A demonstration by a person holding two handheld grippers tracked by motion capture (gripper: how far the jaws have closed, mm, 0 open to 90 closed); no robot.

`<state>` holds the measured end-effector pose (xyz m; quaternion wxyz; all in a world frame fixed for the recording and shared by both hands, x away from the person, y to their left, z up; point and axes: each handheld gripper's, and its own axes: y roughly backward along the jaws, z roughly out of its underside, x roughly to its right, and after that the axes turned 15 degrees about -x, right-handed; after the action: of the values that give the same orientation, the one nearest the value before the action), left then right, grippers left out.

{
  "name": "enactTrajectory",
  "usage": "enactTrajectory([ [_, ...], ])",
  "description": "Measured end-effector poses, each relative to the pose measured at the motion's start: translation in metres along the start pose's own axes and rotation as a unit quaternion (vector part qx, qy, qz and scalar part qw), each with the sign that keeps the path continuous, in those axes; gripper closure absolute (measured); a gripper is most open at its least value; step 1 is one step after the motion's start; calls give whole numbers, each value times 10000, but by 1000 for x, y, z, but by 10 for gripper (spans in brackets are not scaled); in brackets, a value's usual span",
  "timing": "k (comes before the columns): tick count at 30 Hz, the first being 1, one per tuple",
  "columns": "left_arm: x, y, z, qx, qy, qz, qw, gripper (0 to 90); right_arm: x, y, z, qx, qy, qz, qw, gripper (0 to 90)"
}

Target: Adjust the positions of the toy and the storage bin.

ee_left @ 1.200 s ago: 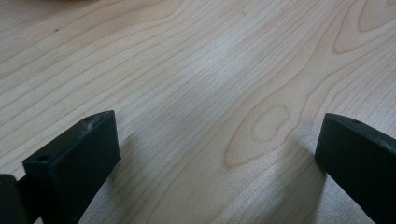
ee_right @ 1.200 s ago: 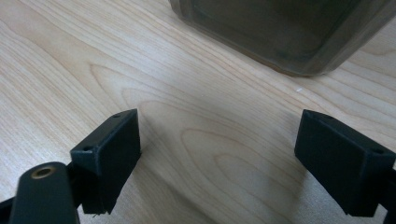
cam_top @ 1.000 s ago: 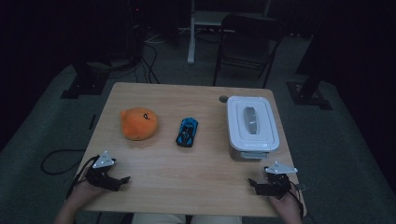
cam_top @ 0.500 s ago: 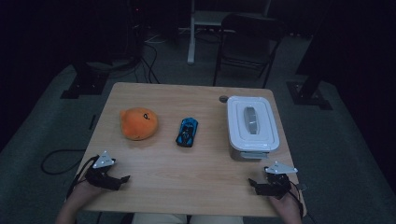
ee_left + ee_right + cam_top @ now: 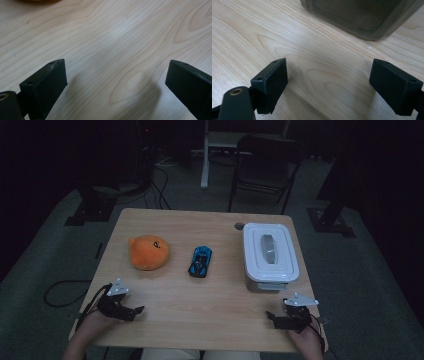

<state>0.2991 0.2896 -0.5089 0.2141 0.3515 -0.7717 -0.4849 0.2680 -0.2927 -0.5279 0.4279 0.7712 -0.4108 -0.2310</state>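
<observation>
Black jaws stand apart on both the left gripper [image 5: 136, 310] and right gripper [image 5: 271, 316], low over the near table [image 5: 200, 320]. Farther, just beyond the right one, the white lidded box [image 5: 270, 251] looks rigid, light and smooth: grip its side rims.

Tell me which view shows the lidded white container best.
High view: the whole white container shows, lid on, at the table's right. The right gripper view catches just its lower wall beyond the open fingers. The left gripper view faces bare tabletop.

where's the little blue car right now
In the high view the blue toy car sits mid-table, between the orange plush on its left and the white lidded container.
</observation>
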Motion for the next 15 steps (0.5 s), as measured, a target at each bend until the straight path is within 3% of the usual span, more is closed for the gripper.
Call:
enactTrajectory([
  [15, 22, -4, -44, -38, -314, 99, 9995, 43, 0, 0, 0, -3, 2, 1, 10000, 147],
])
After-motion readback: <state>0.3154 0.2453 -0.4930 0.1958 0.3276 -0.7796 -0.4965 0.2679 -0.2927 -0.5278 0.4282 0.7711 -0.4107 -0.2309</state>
